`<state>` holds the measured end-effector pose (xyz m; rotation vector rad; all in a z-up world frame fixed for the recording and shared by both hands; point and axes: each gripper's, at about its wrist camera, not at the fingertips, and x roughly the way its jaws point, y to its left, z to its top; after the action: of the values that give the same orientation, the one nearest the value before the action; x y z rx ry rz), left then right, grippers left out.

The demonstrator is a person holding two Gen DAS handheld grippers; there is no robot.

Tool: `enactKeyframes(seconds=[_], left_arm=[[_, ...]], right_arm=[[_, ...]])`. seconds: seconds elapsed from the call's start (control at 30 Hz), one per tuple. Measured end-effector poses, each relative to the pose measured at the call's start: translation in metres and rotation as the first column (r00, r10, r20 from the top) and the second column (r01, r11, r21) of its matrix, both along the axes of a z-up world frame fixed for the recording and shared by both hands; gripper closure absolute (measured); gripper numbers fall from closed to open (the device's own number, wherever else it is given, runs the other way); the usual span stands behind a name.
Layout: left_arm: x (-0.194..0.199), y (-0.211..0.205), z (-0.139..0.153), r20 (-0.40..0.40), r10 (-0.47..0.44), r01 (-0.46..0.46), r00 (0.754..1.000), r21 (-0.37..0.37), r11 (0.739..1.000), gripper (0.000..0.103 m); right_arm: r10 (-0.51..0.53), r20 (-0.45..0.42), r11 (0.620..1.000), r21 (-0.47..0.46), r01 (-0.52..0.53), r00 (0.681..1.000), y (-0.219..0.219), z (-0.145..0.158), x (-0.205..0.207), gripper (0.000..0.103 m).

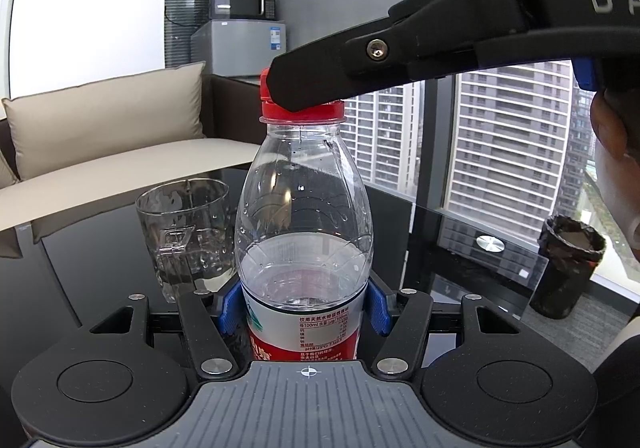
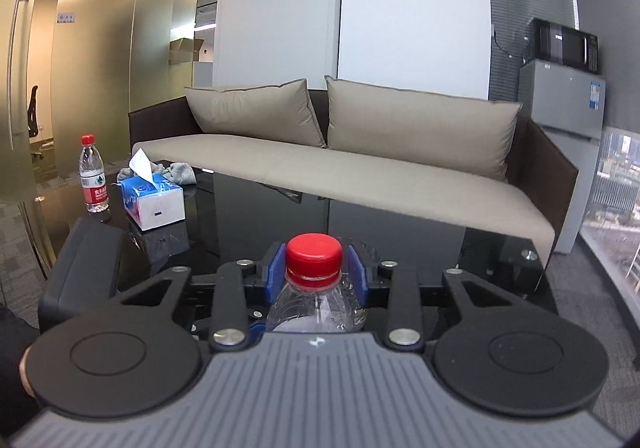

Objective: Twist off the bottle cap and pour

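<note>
A clear plastic water bottle [image 1: 304, 215] with a red and white label stands upright on the black glass table [image 1: 100, 248], partly filled. My left gripper [image 1: 305, 308] is shut on the bottle's body at label height. The red cap [image 1: 280, 109] sits on the bottle neck. My right gripper [image 2: 315, 266] is shut on the red cap [image 2: 314, 254]; its black finger [image 1: 320, 79] reaches in from the upper right in the left wrist view. A clear glass mug [image 1: 186, 232] stands on the table just behind and left of the bottle.
A second bottle [image 2: 93, 177], a tissue box [image 2: 154, 199] and a grey cloth [image 2: 180, 171] sit at the table's far left. A beige sofa [image 2: 360, 167] runs behind the table. A black bin [image 1: 568, 268] stands on the floor by the window, beyond the table's right edge.
</note>
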<state>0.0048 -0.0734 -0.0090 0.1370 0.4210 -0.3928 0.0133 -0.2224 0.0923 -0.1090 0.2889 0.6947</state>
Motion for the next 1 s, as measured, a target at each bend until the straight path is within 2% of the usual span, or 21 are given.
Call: enactKeyframes(seconds=[0.53, 0.63, 0.73, 0.87, 1.0], left_arm=[[0.001, 0.0, 0.0, -0.005, 0.003, -0.003, 1.0, -0.005, 1.0, 0.047], [0.0, 0.0, 0.0, 0.0, 0.001, -0.001, 1.0, 0.001, 1.0, 0.047], [0.0, 0.0, 0.0, -0.002, 0.001, -0.001, 1.0, -0.002, 1.0, 0.047], [0.001, 0.001, 0.0, -0.004, 0.0, 0.0, 1.0, -0.004, 1.0, 0.047], [0.001, 0.0, -0.001, -0.005, 0.001, -0.001, 1.0, -0.003, 1.0, 0.047]], right_arm=[[-0.012, -0.004, 1.0, 0.008, 0.012, 1.0, 0.0, 0.0, -0.002, 0.066], [-0.026, 0.019, 1.0, 0.015, 0.026, 0.999, 0.005, 0.002, -0.004, 0.066], [-0.034, 0.018, 0.999, -0.016, 0.034, 0.999, 0.012, 0.004, -0.002, 0.067], [-0.018, 0.019, 1.0, -0.021, 0.019, 1.0, 0.01, 0.005, 0.002, 0.07], [0.052, 0.028, 0.998, -0.048, -0.051, 0.998, 0.004, 0.006, 0.007, 0.071]])
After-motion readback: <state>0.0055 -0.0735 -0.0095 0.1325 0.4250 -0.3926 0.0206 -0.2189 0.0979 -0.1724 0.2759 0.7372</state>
